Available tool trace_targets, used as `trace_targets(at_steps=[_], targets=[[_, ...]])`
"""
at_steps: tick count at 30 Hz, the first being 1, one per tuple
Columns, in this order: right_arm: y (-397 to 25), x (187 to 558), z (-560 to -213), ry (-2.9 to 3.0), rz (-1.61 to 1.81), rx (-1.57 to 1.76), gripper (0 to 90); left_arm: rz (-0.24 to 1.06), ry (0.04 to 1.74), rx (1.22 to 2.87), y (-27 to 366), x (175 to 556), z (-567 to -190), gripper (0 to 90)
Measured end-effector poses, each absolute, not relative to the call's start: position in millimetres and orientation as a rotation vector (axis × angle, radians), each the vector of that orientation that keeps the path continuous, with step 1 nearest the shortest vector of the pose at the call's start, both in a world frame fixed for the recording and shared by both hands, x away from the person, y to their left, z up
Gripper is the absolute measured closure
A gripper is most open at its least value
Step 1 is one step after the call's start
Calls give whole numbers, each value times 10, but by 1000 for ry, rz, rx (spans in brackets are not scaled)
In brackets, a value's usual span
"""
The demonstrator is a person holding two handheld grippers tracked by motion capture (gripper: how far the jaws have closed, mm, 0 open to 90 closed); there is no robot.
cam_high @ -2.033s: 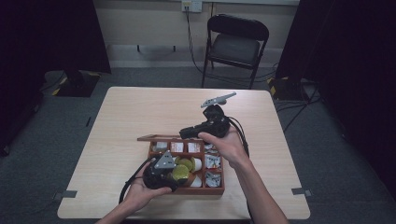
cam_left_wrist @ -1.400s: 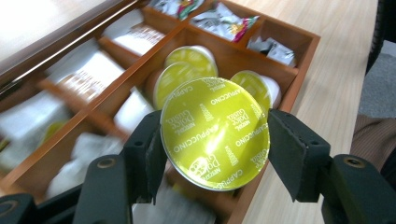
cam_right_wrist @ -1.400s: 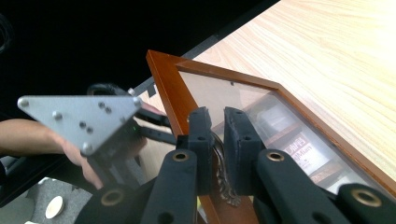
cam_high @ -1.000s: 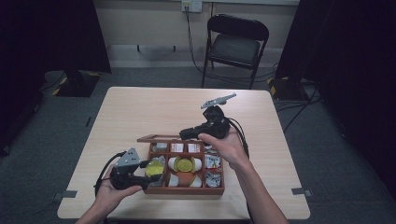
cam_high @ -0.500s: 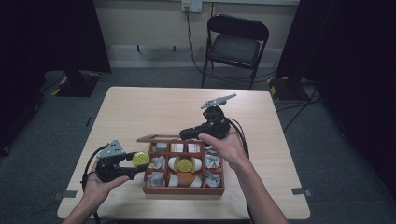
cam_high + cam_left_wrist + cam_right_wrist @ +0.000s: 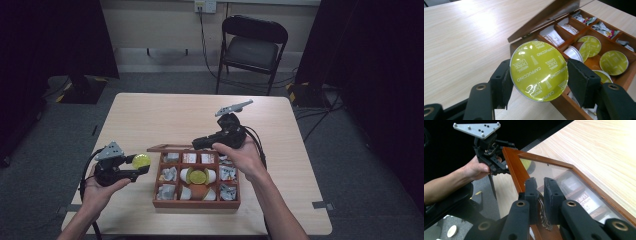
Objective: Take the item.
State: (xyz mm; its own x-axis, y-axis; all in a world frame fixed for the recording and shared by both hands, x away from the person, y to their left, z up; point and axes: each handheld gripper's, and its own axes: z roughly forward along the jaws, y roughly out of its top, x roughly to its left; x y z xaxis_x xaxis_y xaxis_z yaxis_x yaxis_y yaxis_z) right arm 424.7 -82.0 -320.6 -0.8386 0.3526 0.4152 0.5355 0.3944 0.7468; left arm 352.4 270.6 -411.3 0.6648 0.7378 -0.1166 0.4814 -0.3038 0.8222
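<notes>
Yellow-green capsule [image 6: 539, 71] is out of the wooden box [image 6: 196, 201], grasped between the left hand-held gripper's [image 6: 141, 166] jaws, above the surface [image 6: 165, 115] left of the box. Right hand-held gripper [image 6: 540, 200] is clenched on the glass lid's [image 6: 579, 173] clasp, holding it up. Several capsules remain inside; setting this one down is left.

Black grippers [image 6: 142, 170], brass screws, grey plates, trailing cables; forearms bare.

Looks like a staged recording room or lab, not a home. Black curtains [image 6: 45, 35] hang at upper left and right of the frame. Grey carpet floor [image 6: 350, 165] with tape marks, one folding chair [image 6: 252, 47] at top centre, wall socket [image 6: 205, 6] above, lone wooden tabletop [image 6: 165, 115].
</notes>
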Motion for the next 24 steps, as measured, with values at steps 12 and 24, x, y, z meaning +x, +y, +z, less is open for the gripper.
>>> trace_targets(at_steps=[12,24], targets=[[-820,4241,-3211,-2460,-1426,-793,819,387,1030,1966,2775,3839,-4145,403],[-823,4235,-3215,-2459,-1424,-790,819,388,1085,2017,2823,3987,-4424,402]])
